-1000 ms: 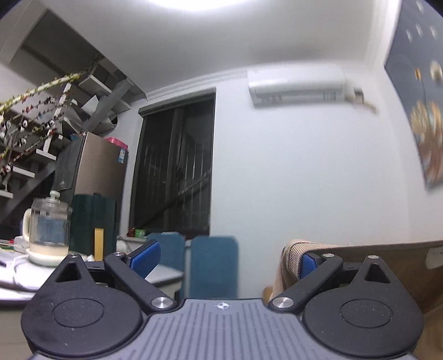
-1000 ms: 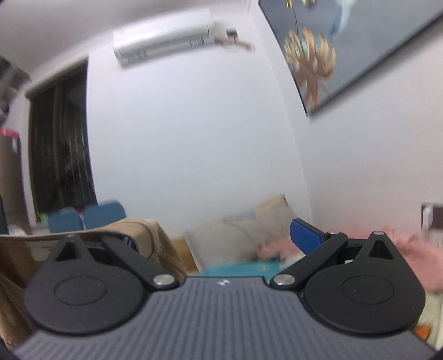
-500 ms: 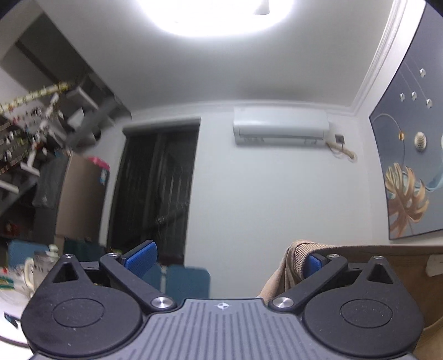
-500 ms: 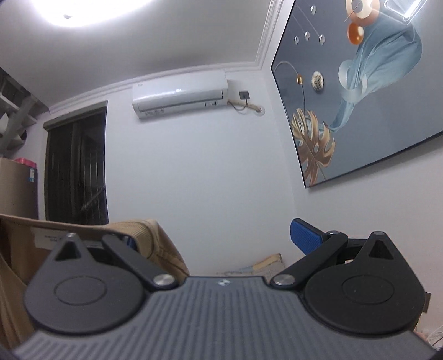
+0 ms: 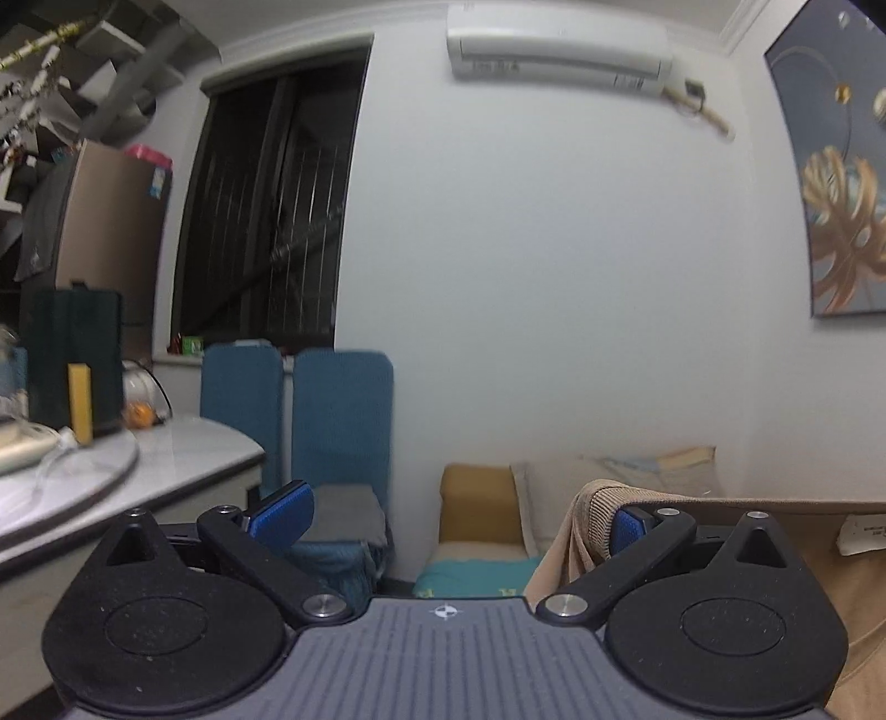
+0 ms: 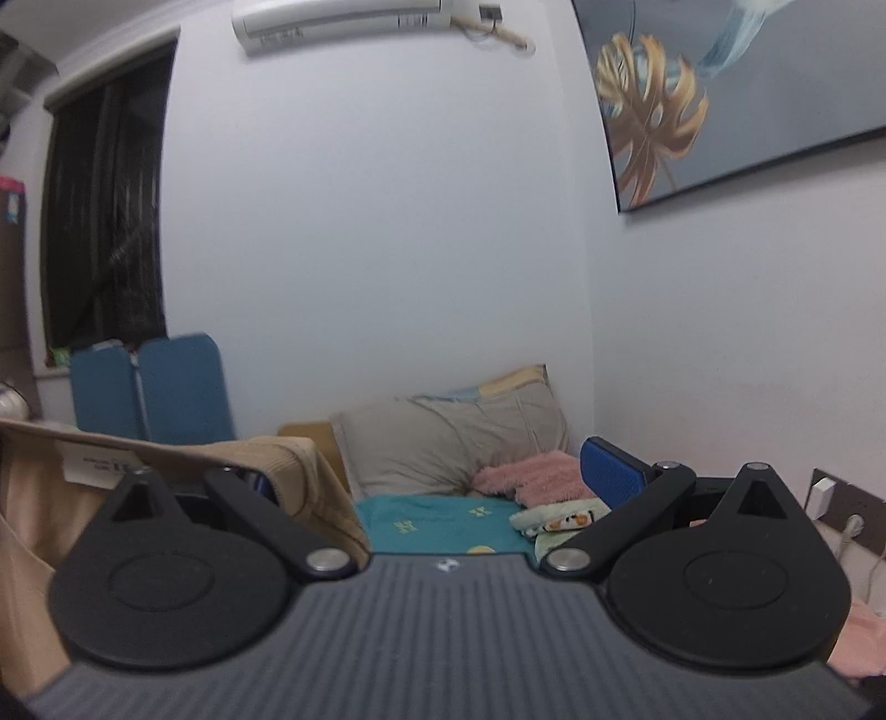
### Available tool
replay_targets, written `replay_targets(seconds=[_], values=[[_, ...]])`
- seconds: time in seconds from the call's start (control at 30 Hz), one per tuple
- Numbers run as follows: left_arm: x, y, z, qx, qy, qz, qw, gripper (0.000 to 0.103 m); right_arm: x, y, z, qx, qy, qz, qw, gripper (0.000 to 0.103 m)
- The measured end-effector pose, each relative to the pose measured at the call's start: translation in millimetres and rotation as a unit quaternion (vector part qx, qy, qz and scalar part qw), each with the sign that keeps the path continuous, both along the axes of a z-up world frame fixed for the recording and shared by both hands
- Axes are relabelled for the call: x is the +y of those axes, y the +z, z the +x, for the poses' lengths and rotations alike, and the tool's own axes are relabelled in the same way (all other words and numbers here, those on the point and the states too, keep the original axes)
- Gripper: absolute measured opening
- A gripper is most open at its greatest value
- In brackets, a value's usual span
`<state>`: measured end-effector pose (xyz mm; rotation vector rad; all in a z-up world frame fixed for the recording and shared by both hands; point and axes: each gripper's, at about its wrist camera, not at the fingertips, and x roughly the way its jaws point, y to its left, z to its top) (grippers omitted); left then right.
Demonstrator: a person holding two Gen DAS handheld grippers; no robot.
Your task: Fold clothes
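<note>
Room: white wall (image 5: 554,277) is standing far ahead in both views, with an air conditioner (image 5: 559,50) hanging high on it and a dark window (image 5: 266,210) sitting to the left.
Only in left view: a pale table (image 5: 183,459) is showing on the left, with a dark green box (image 5: 75,360) and an orange fruit (image 5: 138,414) sitting on it. A brown fridge (image 5: 111,243) is standing behind.
Only in right view: a grey pillow (image 6: 454,443), a fuzzy pink cloth (image 6: 531,471), a teal sheet (image 6: 443,520) and a white plug (image 6: 823,492) on the right wall are showing.
In both views: two blue chairs (image 5: 310,421) are standing under the window, and a big picture (image 6: 720,94) with a gold leaf is hanging on the right.
Garment: a tan ribbed garment (image 5: 598,526) is hanging up in the air between the two grippers. Its top edge is stretching flat, and a white tag (image 6: 99,462) is showing inside it.
Left gripper (image 5: 459,515): its jaws are spreading wide. The garment's corner is draping over the right blue pad (image 5: 626,529), while the left pad is bare.
Right gripper (image 6: 432,476): its jaws are spreading wide too. The garment's other corner is draping over the left finger (image 6: 260,484), and the right blue pad is bare.
</note>
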<state>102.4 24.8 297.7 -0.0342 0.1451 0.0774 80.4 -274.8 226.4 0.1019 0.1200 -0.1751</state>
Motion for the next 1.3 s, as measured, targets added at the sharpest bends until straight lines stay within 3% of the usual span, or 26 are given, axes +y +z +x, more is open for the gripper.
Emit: replay_targets(seconds=[0.13,0.27,0.37,0.5,0.6,0.67,0.83,0.87,0.9,0.93,1.03,1.1,1.17,1.3], values=[[-19.1,-64.7,98.1,0.027,0.005,-0.012,0.9996,0.103,-6.7,-47.9,95.0,0.03,-0.012,-0.014,0.999,0.103],[-40.7,-149.7,206.6,0.063,0.017,-0.027,0.9975,0.103,-15.2,-111.9,192.6,0.056,-0.024,-0.038,0.997,0.103],[-51.0,-228.2,294.7,0.114,0.02,-0.028,0.9929,0.103,-27.1,-178.3,269.9,0.103,-0.025,-0.043,0.993,0.103],[-63.0,-332.7,393.3,0.214,-0.003,-0.001,0.9769,0.101,-39.3,-277.6,363.3,0.19,-0.013,-0.041,0.981,0.103],[-71.8,-394.0,446.7,0.284,-0.035,0.047,0.9572,0.098,-44.1,-329.2,408.7,0.27,0.015,-0.047,0.962,0.103],[-77.2,-420.6,466.4,0.328,-0.06,0.087,0.9387,0.098,-46.5,-359.6,434.6,0.325,0.036,-0.052,0.943,0.103],[-85.5,-437.6,487.8,0.415,-0.121,0.154,0.8886,0.102,-28.1,-386.5,464.3,0.433,0.127,-0.122,0.884,0.103],[-85.9,-437.2,490.6,0.436,-0.147,0.15,0.8752,0.103,-25.6,-384.1,465.2,0.438,0.144,-0.122,0.879,0.103],[-86.4,-436.4,493.2,0.454,-0.173,0.145,0.8618,0.103,-26.0,-377.7,462.7,0.432,0.15,-0.105,0.883,0.103],[-87.1,-432.0,494.0,0.453,-0.183,0.146,0.8603,0.103,-26.4,-371.3,460.1,0.426,0.156,-0.089,0.887,0.103],[-87.4,-411.0,481.3,0.417,-0.192,0.142,0.8769,0.103,-27.6,-352.0,452.6,0.406,0.172,-0.039,0.897,0.103],[-81.2,-396.9,466.2,0.384,-0.192,0.102,0.8973,0.103,-29.7,-339.4,445.0,0.388,0.177,-0.005,0.904,0.103],[-69.1,-384.1,438.1,0.347,-0.183,0.058,0.918,0.103,-36.7,-328.4,424.2,0.353,0.158,0.028,0.922,0.103],[-46.1,-363.5,360.1,0.279,-0.169,0.016,0.9452,0.103,-33.4,-312.3,361.1,0.296,0.122,0.04,0.947,0.103]])
